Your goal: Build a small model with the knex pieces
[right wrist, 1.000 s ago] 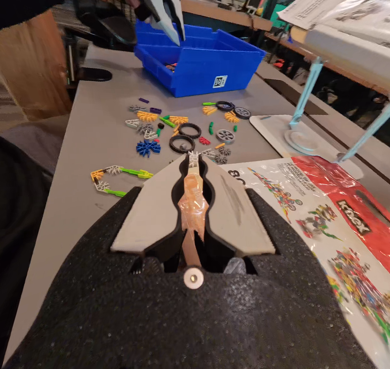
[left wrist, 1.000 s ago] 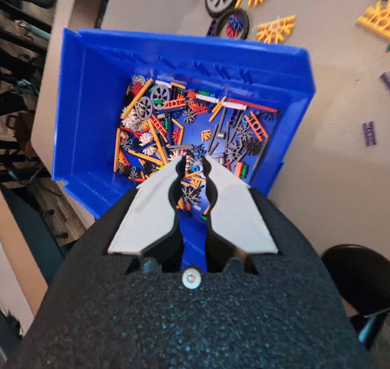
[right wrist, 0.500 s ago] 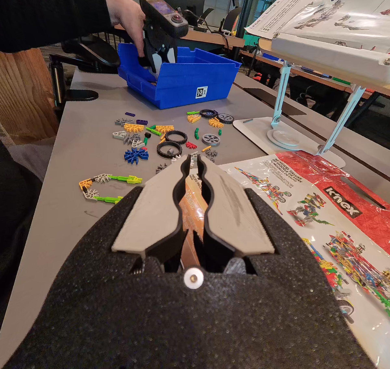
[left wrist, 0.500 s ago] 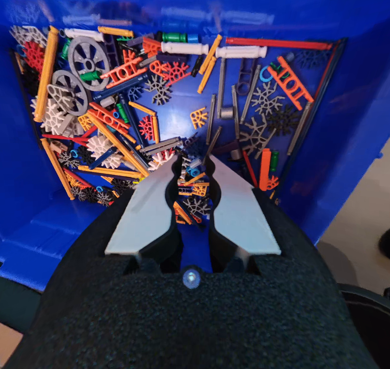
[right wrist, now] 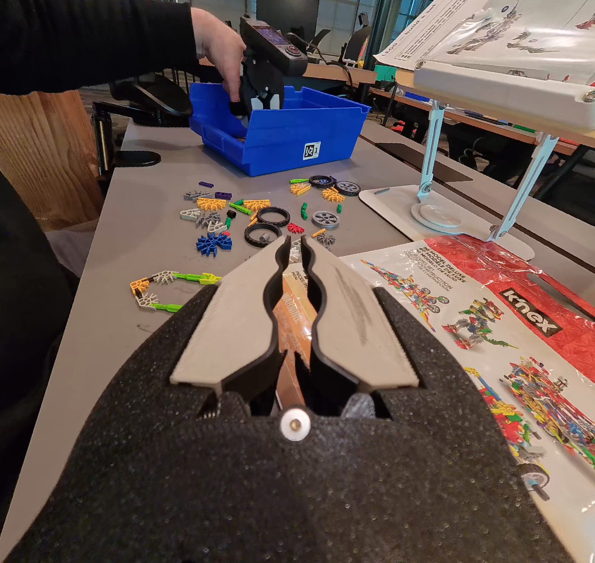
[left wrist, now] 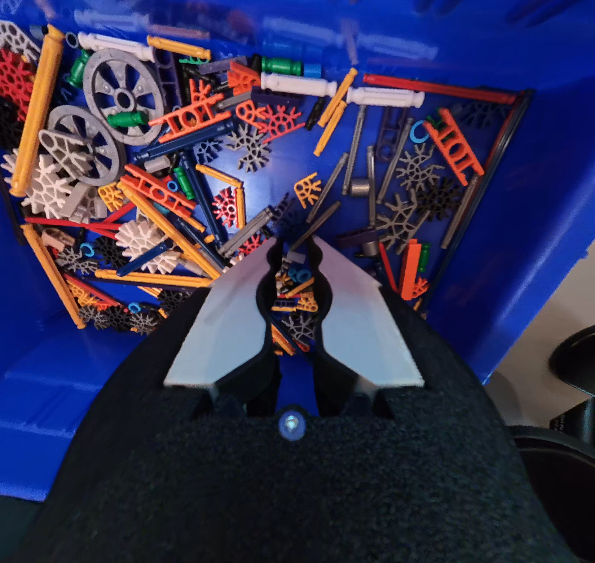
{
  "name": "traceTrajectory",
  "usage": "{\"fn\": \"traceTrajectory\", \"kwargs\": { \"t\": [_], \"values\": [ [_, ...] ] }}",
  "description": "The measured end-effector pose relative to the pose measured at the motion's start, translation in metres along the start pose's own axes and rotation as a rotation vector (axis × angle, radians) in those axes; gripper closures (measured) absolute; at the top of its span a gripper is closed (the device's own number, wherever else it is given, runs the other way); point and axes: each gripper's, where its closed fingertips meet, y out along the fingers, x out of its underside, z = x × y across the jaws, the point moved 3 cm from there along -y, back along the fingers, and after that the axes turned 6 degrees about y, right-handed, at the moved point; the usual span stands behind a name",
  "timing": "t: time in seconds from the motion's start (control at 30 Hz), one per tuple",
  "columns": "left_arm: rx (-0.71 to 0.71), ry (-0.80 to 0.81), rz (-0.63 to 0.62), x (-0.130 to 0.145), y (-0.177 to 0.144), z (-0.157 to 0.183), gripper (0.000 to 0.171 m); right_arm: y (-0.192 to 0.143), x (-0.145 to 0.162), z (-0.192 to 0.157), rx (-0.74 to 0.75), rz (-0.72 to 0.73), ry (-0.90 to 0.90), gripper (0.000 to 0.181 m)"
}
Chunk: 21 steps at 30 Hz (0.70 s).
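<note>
— The blue bin (left wrist: 531,193) is glossy plastic; its walls mirror the hard plastic rods and connectors (left wrist: 199,174) inside.
— Both gripper housings (right wrist: 289,499) look rough, matt, perhaps foam. The table (right wrist: 154,174) is smooth matt grey, the printed bag (right wrist: 483,338) shiny crinkled film.

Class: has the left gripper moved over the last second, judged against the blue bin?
Yes. The left gripper has dropped down into the blue bin, close above the loose pieces.

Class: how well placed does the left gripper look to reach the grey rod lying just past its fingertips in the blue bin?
Probably yes: the left gripper is open inside the blue bin, and the grey rod lies uncovered just ahead.
</note>
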Motion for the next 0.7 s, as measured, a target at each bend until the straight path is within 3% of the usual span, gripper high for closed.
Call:
{"fn": "traceTrajectory", "kwargs": {
  "t": [0.2,0.53,0.7],
  "values": [
    [0.017,0.003,0.015,-0.001,0.001,0.005,0.170,-0.001,0.000,-0.001,-0.007,0.005,-0.003,0.176],
    [-0.127,-0.026,0.065,-0.006,-0.010,-0.008,0.165,-0.001,-0.001,-0.001,-0.013,0.011,0.000,0.176],
    [-0.050,-0.065,0.128,-0.011,-0.013,-0.005,0.158,-0.001,-0.001,-0.001,-0.016,0.011,0.001,0.176]
  ]
}}
